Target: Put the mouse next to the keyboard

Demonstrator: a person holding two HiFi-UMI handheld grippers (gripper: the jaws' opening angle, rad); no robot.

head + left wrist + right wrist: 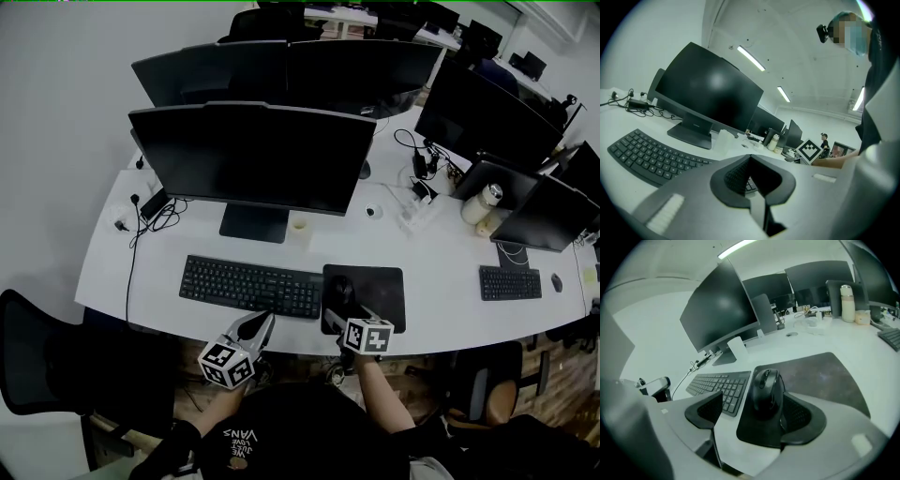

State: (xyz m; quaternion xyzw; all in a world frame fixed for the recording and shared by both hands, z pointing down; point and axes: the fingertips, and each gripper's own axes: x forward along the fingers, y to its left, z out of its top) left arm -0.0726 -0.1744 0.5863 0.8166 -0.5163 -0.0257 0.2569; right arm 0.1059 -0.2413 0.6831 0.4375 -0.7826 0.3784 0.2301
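A long white table (441, 253) curves through an office, carrying a row of dark monitors. The nearest monitor (253, 155) stands well beyond both sets of jaws, with a small pale cup (300, 232) by its foot. A black keyboard (251, 286) lies just ahead of the left gripper (261, 325), its right end near the left side of the right gripper's jaws. A dark mouse pad (380, 286) spreads ahead and to the right of the right gripper (342, 315).

Both grippers sit at the table's near edge. Bare white top lies open beyond the pad and to its right, as far as a second keyboard (510, 282). A black chair (37, 366) stands off the table's left end, well left of the left gripper.

The right gripper's jaws stand wide apart, low over the pad's near left corner. The mouse (765, 387) rests on the pad between them, close against the right jaw and clear of the left one, with the keyboard's end just past the left jaw. A bare forearm (380, 398) reaches back from this gripper to the person.

The left gripper points up and away at a slant, its jaws together with nothing between them.
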